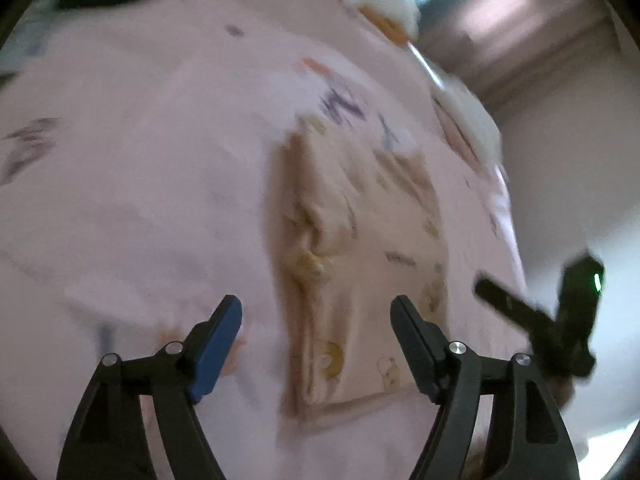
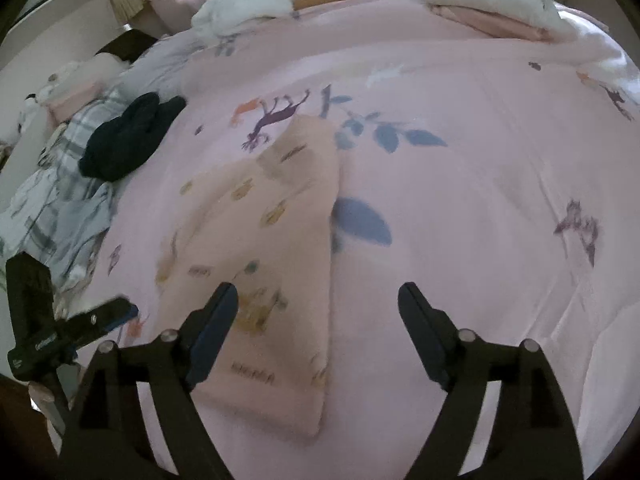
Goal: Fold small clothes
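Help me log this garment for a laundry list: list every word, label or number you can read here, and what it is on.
None can be read for certain.
Small dark print on the beige garment, near its lower edge: too blurred to read.
More small marks on the garment in the left wrist view: blurred.
Pink bedspread: only animal and leaf pictures, no words.

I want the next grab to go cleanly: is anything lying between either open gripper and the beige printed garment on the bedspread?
Nothing visible does. The left gripper and right gripper are both open over the beige garment; the dark clothing lies off to its side.
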